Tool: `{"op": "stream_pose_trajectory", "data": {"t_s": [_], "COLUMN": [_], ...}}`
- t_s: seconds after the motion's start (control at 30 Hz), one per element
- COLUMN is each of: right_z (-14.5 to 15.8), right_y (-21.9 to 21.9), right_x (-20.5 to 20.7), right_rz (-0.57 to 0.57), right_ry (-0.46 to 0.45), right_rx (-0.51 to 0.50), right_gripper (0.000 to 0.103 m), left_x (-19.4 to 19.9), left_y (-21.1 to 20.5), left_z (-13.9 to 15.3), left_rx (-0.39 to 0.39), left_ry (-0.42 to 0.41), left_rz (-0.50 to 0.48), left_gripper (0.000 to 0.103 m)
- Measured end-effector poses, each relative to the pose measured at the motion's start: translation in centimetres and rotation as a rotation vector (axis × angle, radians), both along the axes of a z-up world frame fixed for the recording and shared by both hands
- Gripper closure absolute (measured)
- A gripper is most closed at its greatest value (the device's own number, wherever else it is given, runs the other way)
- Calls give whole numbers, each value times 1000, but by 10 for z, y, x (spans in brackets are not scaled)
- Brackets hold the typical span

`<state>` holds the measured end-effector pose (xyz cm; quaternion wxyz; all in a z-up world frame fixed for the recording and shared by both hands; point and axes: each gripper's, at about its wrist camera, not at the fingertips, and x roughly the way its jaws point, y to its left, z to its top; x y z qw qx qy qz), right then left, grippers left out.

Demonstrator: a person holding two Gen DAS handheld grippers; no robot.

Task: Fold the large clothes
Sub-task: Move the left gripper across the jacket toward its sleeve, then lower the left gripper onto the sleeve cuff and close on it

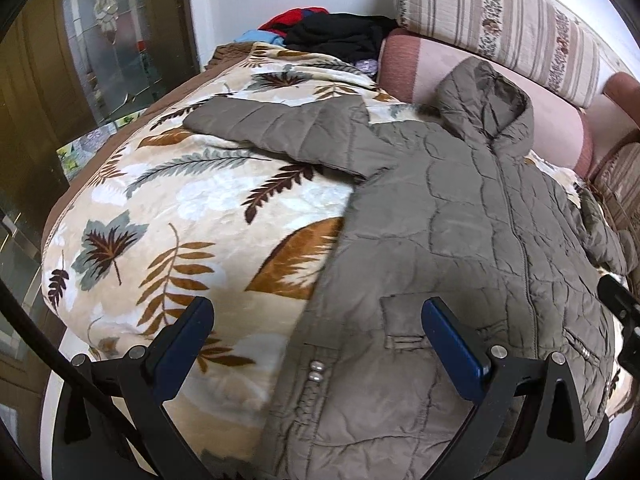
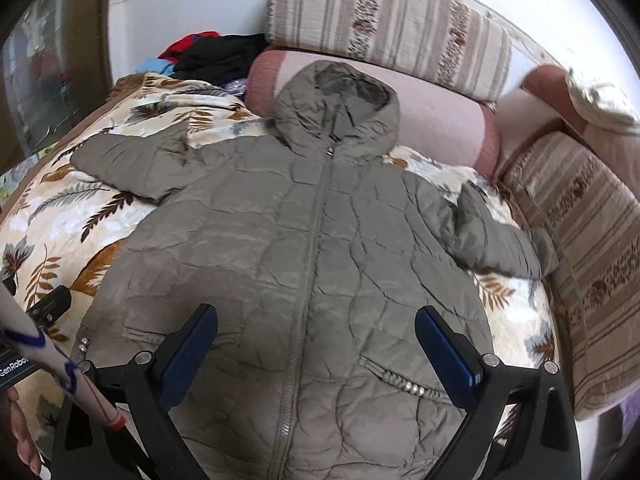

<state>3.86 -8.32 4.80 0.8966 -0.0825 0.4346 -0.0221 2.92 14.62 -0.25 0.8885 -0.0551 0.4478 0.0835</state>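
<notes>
Jacket point(image 2: 312, 240) is spread flat, front up, zipped, on the leaf-print blanket point(image 1: 168, 208), hood point(image 2: 340, 108) resting against the pink bolster point(image 2: 432, 120). Its hem end lies directly below both of your grippers. Your right gripper point(image 2: 316, 344) hangs over the lower front, straddling the zipper point(image 2: 316, 216), jaws wide apart, holding nothing. Your left gripper point(image 1: 318, 336) sits over the jacket's left side edge by the pocket flap point(image 1: 404, 320), also spread open and empty. One sleeve point(image 1: 276, 128) lies stretched out across bare blanket, with room on that side. The other sleeve point(image 2: 504, 236) is bunched close to the striped cushion point(image 2: 592, 256), so that side is tight. Clothes pile point(image 1: 332, 32) lies beyond the blanket's far end.
</notes>
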Motion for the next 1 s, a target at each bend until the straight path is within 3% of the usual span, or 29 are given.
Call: {"op": "stream_pose_trajectory", "data": {"t_s": [0.57, 1.0], "right_z": [23, 16], "right_y": [72, 101], "right_x": [30, 48], "right_rz": [125, 149], "right_ry": [-30, -16], "right_rx": [-52, -42], "right_gripper": [2, 3], "left_x": [5, 35], "left_y": [71, 167], "left_z": [2, 14], "left_rx": [0, -13], "left_ry": [-31, -57], "left_rz": [150, 276], "left_gripper": [0, 0]}}
